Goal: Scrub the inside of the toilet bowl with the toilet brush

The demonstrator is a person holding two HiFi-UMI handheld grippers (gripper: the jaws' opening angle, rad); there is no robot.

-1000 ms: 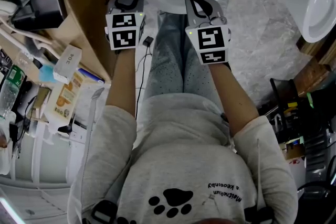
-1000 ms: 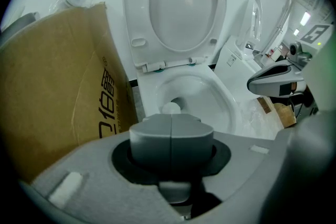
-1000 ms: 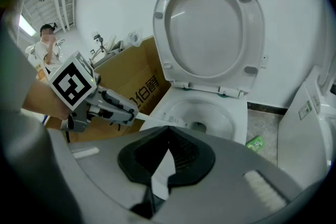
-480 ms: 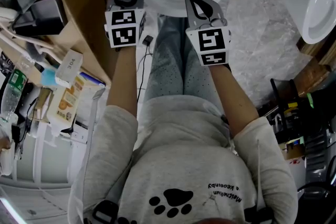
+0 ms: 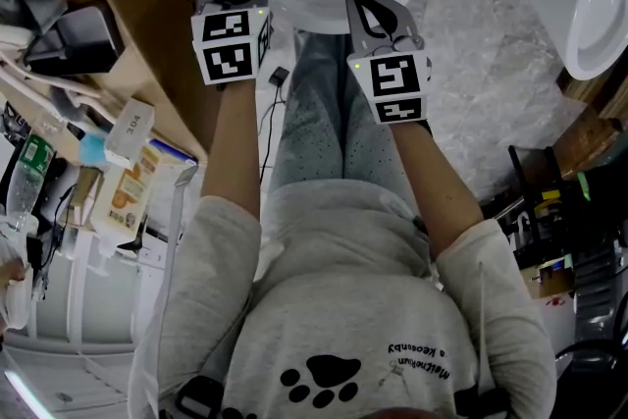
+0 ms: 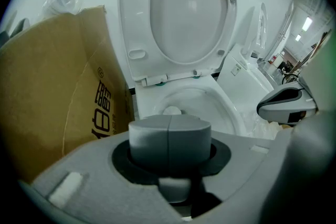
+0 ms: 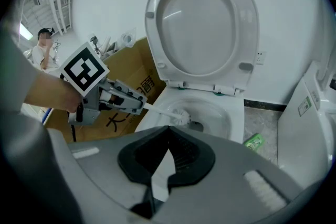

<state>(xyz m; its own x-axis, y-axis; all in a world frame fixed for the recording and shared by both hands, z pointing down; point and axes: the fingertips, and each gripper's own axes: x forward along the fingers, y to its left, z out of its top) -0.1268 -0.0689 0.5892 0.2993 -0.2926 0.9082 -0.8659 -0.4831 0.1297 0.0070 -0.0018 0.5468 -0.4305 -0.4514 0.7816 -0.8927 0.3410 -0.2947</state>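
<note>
White porcelain filled both gripper views: the toilet bowl (image 7: 237, 119) sat open below, lid and seat (image 7: 202, 34) tipped up against the wall. The left hand-held gripper (image 7: 139, 104) was clamped on the thin white handle of the toilet brush (image 7: 178, 115), and the bristle head was down inside the bowl, close to the drain. The right hand-held gripper (image 7: 168, 149) had its jaws together on nothing and hung just beside the left one, over the front of the bowl.

Now the worries, as I judged them. That handle was slim and held near its end, so a hard push against the porcelain could have made it swivel or slide between the pads. A quick flick of the bristles could have thrown water over the rim onto the cardboard box (image 6: 58, 86), which stood right against the bowl's side. The idle right hand-held gripper was near enough that a wide sweep could have knocked the two together. A thin cable (image 5: 267, 118) dangled by the person's leg, a possible snag.

Writing, then. The cardboard box carried large black Chinese characters, which I could not read with confidence. A small white carton (image 5: 130, 134) in the clutter beside it showed "304". The person's sweatshirt had a black paw print with a line of small lettering, upside-down to me and not legible. A green packet (image 7: 253, 140) lay on the floor by the bowl, its print too small to read.
</note>
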